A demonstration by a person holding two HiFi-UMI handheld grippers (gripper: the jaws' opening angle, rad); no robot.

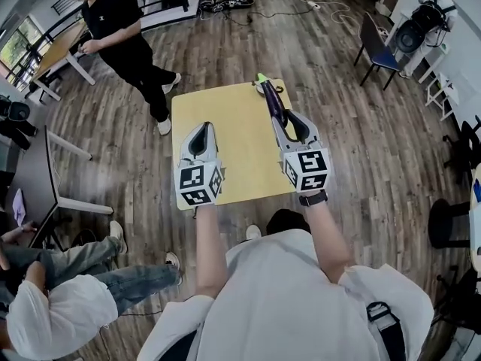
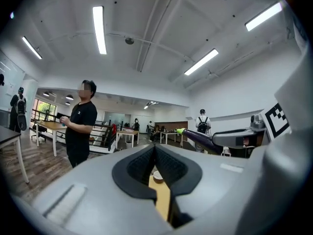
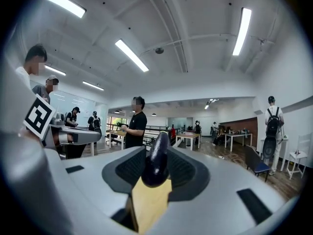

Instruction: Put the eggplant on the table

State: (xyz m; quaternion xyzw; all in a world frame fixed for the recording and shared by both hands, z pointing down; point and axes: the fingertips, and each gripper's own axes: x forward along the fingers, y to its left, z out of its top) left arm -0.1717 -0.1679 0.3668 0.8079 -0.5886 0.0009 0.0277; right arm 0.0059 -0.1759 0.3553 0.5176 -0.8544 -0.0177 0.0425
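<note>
Over the near edge of the yellow counter (image 1: 225, 138), leave the left gripper (image 1: 200, 135) idle, fingers (image 2: 139, 166) closed and empty, and lower the right gripper (image 1: 290, 126), fingers (image 3: 185, 173) clamped on the eggplant (image 1: 271, 102) at its blunt end, long axis straight ahead, green stem above the far edge.

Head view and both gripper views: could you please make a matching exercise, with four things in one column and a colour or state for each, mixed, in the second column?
Things
1. eggplant
2. left hand-held gripper
3. table
4. chair

Colour or state
A. yellow top
B. blue, stands on the floor
C. gripped by the right hand-held gripper
D. holds nothing

Pairs: 1-C, 2-D, 3-A, 4-B
</note>
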